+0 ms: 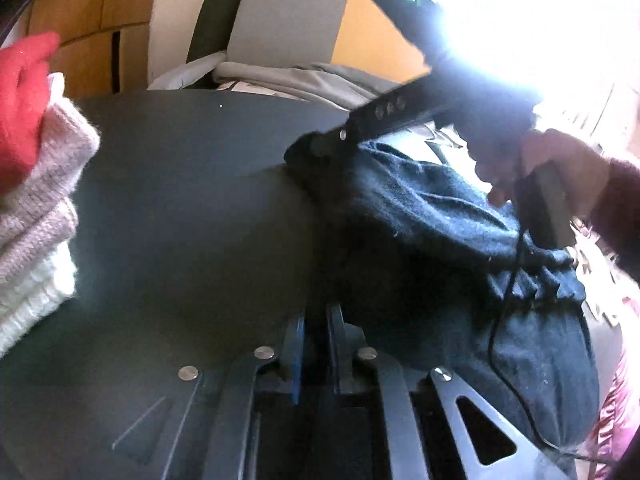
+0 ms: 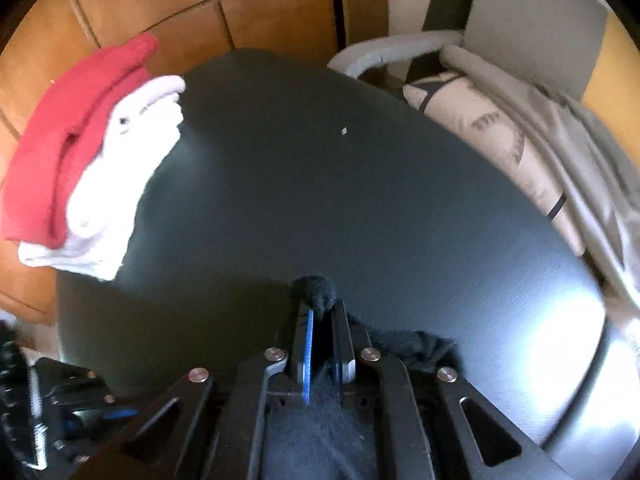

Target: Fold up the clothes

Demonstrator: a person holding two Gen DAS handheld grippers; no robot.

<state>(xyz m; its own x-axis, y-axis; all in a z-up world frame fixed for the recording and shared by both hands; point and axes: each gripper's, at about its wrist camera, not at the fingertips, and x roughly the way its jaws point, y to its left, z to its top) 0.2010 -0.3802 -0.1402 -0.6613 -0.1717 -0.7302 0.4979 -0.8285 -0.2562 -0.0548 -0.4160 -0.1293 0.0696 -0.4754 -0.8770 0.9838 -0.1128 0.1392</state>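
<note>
- The black knit garment (image 1: 460, 216) lies bunched at the near right part of the dark round table (image 1: 180, 200), its long axis running from the table's middle back toward the person.
- The right gripper (image 2: 320, 312) is pinched tight on a tuft of that garment's far edge, cloth showing between the pads.
- The left gripper (image 1: 316, 320) has its jaws nearly together; dark cloth sits right at the tips, but whether it is pinched cannot be told (too dark there).
- The right hand (image 1: 540, 168) is nearer the garment's free end; bare tabletop opens ahead and to the left.
- A stack of folded knits (image 2: 92, 160), red on top, overhangs the far left rim, so spreading room likely ends there.
</note>
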